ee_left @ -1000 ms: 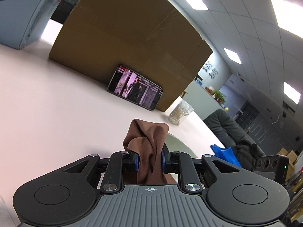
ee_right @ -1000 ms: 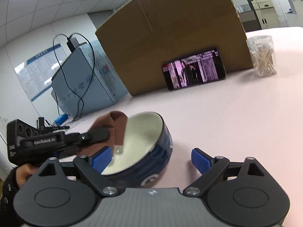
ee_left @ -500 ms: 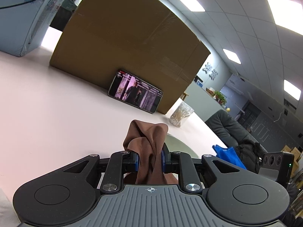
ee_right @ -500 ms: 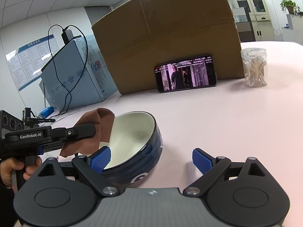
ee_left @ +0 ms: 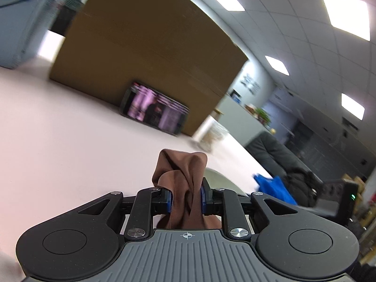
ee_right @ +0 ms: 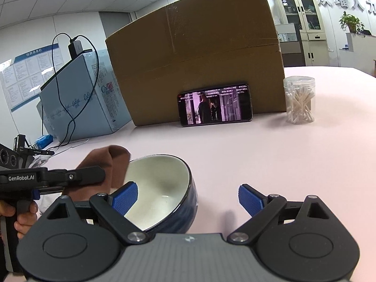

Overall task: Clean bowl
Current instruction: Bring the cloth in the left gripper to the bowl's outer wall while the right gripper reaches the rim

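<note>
The bowl (ee_right: 162, 192), dark blue outside and white inside, sits tilted on the near table (ee_right: 258, 155), mouth facing left toward the left gripper (ee_left: 185, 199), clamped on a brown cloth (ee_left: 183, 176). The right gripper (ee_right: 188, 199) gapes around it.

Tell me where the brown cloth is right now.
The brown cloth is clamped in the left hand-held gripper; the right wrist view shows it at the near-left rim of the bowl.
</note>
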A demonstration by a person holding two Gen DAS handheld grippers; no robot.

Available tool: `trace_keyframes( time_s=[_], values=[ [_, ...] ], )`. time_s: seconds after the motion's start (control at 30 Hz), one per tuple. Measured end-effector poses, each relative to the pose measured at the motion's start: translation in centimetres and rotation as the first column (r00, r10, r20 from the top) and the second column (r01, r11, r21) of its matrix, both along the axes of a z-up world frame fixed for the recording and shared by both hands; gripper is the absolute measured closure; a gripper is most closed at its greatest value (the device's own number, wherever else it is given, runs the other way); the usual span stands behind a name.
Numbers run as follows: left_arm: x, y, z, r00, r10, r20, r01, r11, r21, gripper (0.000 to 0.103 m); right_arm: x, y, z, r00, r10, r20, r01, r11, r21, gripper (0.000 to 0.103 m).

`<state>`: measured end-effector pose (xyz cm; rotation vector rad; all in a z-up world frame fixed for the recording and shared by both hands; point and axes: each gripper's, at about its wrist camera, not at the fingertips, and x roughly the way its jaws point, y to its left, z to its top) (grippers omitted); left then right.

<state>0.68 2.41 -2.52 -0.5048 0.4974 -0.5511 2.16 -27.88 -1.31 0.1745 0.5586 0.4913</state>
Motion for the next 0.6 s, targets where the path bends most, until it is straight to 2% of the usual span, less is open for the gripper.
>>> trace_keyframes(
  time_s=[0.13,0.47,0.6],
  values=[
    [0.2,-0.3,-0.2,1.0,-0.002,-0.017,0.002,1.0,0.019,0.086,0.1,0.0,-0.1,1.0,0.003,-0.006,-0.003,1.0,0.001,0.008],
    [-0.3,-1.0,0.2,0.998,-0.054,0.02,0.053,0.998,0.023,0.085,0.1,-0.2,-0.1,1.0,0.001,-0.01,-0.001,1.0,0.01,0.008],
    [0.0,-0.7,0.0,1.0,-0.027,0.012,0.027,1.0,0.004,0.083,0.1,-0.3,-0.2,1.0,0.0,-0.011,0.0,1.0,0.013,0.008]
  ],
)
